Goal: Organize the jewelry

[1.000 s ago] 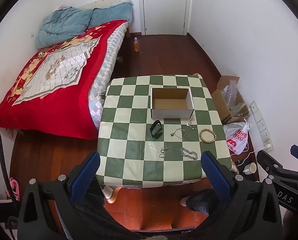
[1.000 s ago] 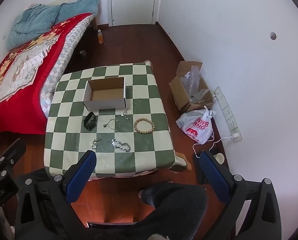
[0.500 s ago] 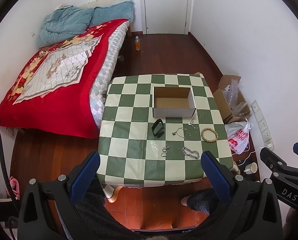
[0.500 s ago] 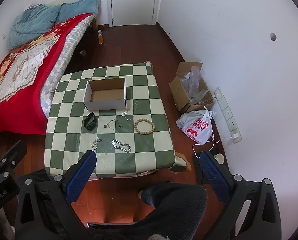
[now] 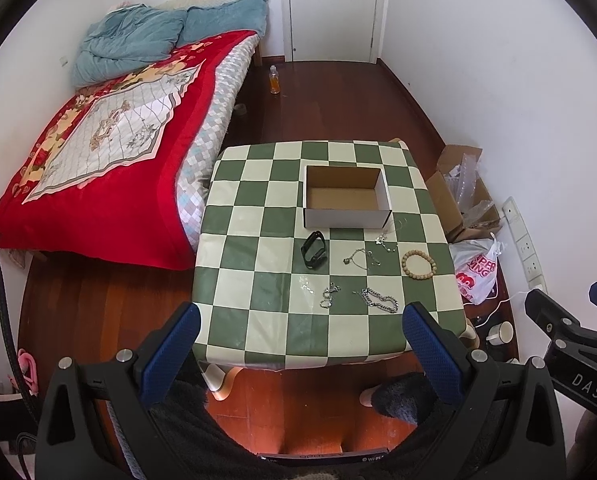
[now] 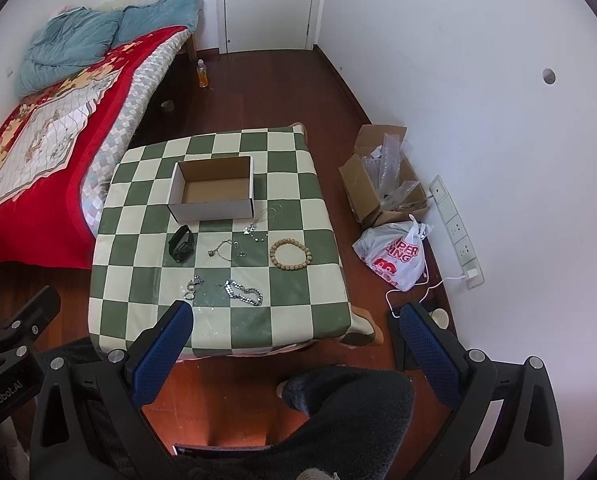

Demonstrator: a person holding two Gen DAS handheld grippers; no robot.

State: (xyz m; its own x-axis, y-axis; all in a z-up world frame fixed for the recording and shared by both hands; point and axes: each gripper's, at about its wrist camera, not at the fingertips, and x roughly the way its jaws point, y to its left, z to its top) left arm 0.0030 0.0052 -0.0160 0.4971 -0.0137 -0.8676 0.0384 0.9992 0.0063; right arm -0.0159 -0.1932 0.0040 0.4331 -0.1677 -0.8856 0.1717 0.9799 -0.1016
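Note:
An empty white cardboard box [image 5: 346,196] [image 6: 212,192] sits on a green-checked table [image 5: 258,320] [image 6: 290,320]. In front of it lie a black wristband [image 5: 313,249] [image 6: 181,243], a wooden bead bracelet [image 5: 418,265] [image 6: 290,254], thin silver necklaces [image 5: 360,258] [image 6: 228,249], a silver chain bracelet [image 5: 380,300] [image 6: 243,293] and a small silver piece [image 5: 328,297] [image 6: 192,286]. My left gripper [image 5: 300,334] and right gripper [image 6: 296,330] are both open and empty, held high above the table's near edge.
A bed with a red quilt [image 5: 98,168] stands left of the table. A brown carton [image 6: 382,184], a plastic bag [image 6: 394,256] and a power strip [image 6: 456,228] lie on the floor at the right wall. A bottle [image 5: 274,80] stands near the door.
Both views have shifted slightly; the table sits a little lower and nearer the centre. Nothing on the table has moved. Both grippers stay open.

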